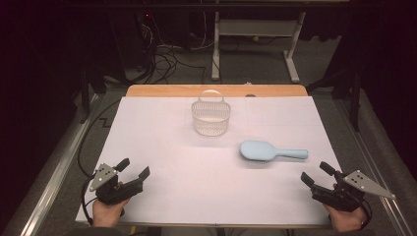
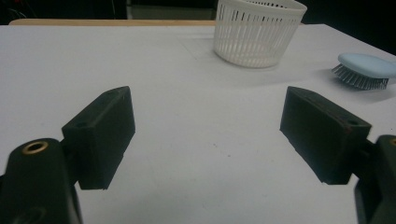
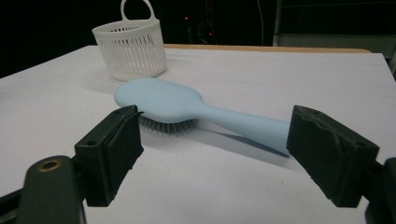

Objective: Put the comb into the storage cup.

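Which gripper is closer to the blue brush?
The right gripper. The brush lies on the right side of the table, its handle pointing toward that gripper, while the left gripper sits far across the white sheet.

A dim lab: white-covered table (image 1: pixel 162 147), tangled floor cables (image 1: pixel 167 61), desk frame (image 1: pixel 255 29).

A wooden table (image 1: pixel 162 90) carries a white sheet (image 1: pixel 167 147); on it sit a white basket (image 1: pixel 211 117) and a blue hairbrush (image 1: pixel 272 151).

Black two-jaw tongs (image 1: pixel 134 168), grey three-cornered plates with holes, brass inserts, trailing black cables
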The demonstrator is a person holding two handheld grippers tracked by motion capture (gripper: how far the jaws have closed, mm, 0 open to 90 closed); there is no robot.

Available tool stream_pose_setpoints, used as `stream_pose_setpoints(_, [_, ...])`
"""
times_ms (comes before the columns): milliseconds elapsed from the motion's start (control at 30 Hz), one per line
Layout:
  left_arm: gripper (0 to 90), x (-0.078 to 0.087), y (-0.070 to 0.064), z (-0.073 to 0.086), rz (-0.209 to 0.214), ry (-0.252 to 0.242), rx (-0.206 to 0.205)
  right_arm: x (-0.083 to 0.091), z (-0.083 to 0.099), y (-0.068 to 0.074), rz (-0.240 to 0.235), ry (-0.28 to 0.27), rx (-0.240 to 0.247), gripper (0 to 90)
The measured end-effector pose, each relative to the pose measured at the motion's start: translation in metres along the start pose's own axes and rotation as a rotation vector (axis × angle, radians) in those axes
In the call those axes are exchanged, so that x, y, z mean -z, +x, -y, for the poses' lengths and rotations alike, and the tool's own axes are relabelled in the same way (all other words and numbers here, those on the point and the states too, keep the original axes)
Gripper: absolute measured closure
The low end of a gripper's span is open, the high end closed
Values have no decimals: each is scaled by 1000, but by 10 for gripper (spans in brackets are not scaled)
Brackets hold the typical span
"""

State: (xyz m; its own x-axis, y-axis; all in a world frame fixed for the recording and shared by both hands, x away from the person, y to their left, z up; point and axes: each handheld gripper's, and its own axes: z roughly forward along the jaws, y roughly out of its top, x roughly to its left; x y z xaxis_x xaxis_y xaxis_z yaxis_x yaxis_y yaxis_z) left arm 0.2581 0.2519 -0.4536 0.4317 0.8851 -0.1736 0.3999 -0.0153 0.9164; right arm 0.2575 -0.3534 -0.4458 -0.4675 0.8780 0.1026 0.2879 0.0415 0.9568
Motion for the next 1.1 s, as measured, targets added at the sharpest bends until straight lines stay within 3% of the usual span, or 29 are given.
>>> stream_pose_setpoints(833, [171, 0, -1, 0, 8, -2, -11, 6, 0, -2, 21, -5, -47, 175])
stream_pose_setpoints(1100, [172, -2, -1, 0, 18, -3, -13, 6, -5, -5, 19, -34, -61, 175])
